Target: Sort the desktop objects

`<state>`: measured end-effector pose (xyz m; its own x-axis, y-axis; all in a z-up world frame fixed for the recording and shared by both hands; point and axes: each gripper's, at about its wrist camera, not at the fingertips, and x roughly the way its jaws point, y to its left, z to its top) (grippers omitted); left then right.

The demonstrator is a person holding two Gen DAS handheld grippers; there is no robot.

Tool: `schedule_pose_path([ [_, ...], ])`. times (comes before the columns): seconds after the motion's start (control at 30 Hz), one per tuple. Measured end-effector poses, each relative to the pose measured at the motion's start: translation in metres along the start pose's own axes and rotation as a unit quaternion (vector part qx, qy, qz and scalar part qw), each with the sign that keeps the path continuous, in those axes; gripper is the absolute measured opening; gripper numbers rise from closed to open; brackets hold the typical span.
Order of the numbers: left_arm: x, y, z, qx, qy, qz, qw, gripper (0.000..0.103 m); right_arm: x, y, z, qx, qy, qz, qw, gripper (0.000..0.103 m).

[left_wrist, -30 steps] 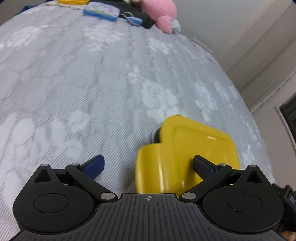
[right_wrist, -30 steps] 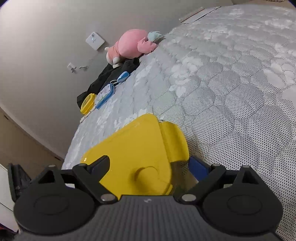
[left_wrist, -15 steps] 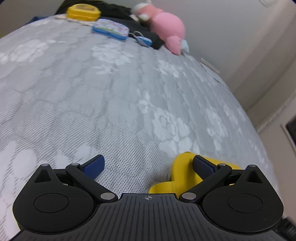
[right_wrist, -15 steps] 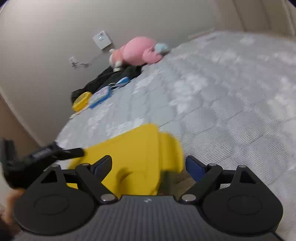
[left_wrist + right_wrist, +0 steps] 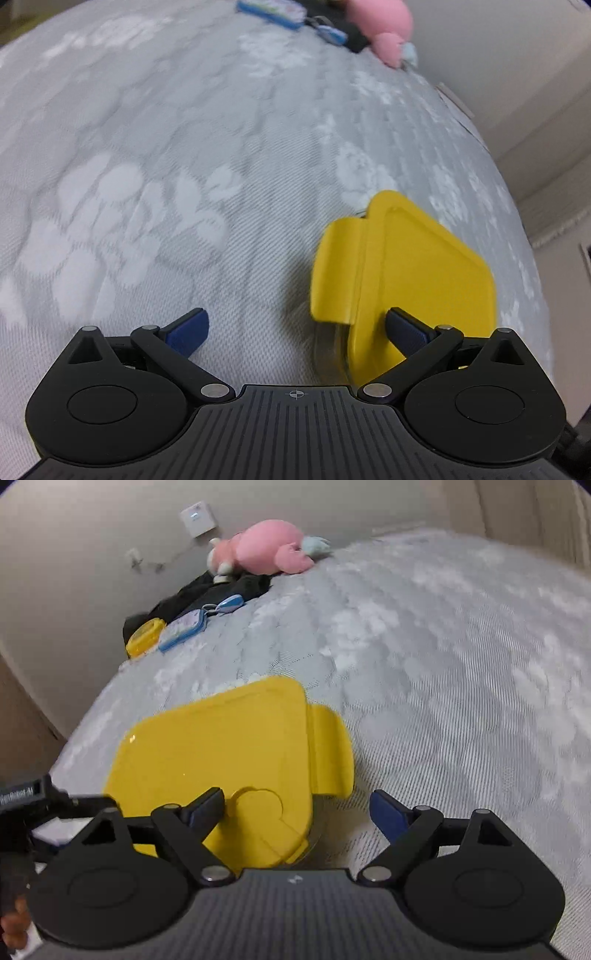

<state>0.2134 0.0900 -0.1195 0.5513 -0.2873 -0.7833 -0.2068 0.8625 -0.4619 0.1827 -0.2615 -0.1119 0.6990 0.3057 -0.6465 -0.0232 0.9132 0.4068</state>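
A yellow-lidded clear box (image 5: 410,266) lies on the grey quilted bed. It shows in the right wrist view (image 5: 221,753) too. My left gripper (image 5: 295,330) is open; its right finger (image 5: 404,328) lies over the box's near corner, its left finger over bare mattress. My right gripper (image 5: 299,810) is open; its left finger (image 5: 205,806) lies over the lid beside its round tab, its right finger over the mattress. Neither holds anything.
At the bed's far end lie a pink plush toy (image 5: 269,548), a black cloth (image 5: 207,590), a blue case (image 5: 183,629), a small blue item (image 5: 229,604) and a second yellow box (image 5: 146,637). The bed edge drops off at left (image 5: 74,738).
The left gripper has tilted down and back toward the box, so more of the lid shows again. The right view has risen a little over the box. Both grippers stay open.
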Motion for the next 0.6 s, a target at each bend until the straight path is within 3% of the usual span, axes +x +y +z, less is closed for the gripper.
schedule_pose_path([
  [0.07, 0.000, 0.001, 0.000, -0.004, 0.001, 0.000, 1.0000, 0.103, -0.002, -0.009, 0.003, 0.037, -0.008, 0.002, 0.999, 0.084],
  [0.13, 0.003, 0.001, 0.002, -0.003, 0.004, -0.004, 1.0000, 0.103, -0.006, -0.023, 0.007, 0.091, -0.026, 0.032, 0.995, 0.084],
  [0.2, 0.007, 0.006, 0.006, -0.021, 0.012, -0.017, 0.9996, 0.103, -0.002, -0.041, 0.011, 0.163, -0.022, 0.069, 0.984, 0.084],
  [0.27, 0.013, 0.009, 0.010, -0.029, 0.015, -0.030, 0.9990, 0.103, 0.008, -0.052, 0.016, 0.206, -0.009, 0.078, 0.975, 0.081],
  [0.33, 0.015, 0.010, 0.010, -0.029, 0.019, -0.039, 0.9986, 0.103, 0.019, -0.053, 0.019, 0.195, 0.007, 0.076, 0.978, 0.063],
  [0.4, 0.017, 0.011, 0.011, -0.029, 0.022, -0.044, 0.9984, 0.103, 0.026, -0.047, 0.022, 0.172, 0.010, 0.086, 0.981, 0.056],
  [0.5, 0.020, 0.008, 0.009, -0.025, 0.025, -0.044, 0.9984, 0.103, 0.031, -0.030, 0.029, 0.116, -0.003, 0.067, 0.991, 0.059],
  [0.6, 0.023, 0.005, 0.008, -0.018, 0.026, -0.044, 0.9985, 0.103, 0.035, -0.026, 0.030, 0.100, -0.011, 0.062, 0.993, 0.062],
])
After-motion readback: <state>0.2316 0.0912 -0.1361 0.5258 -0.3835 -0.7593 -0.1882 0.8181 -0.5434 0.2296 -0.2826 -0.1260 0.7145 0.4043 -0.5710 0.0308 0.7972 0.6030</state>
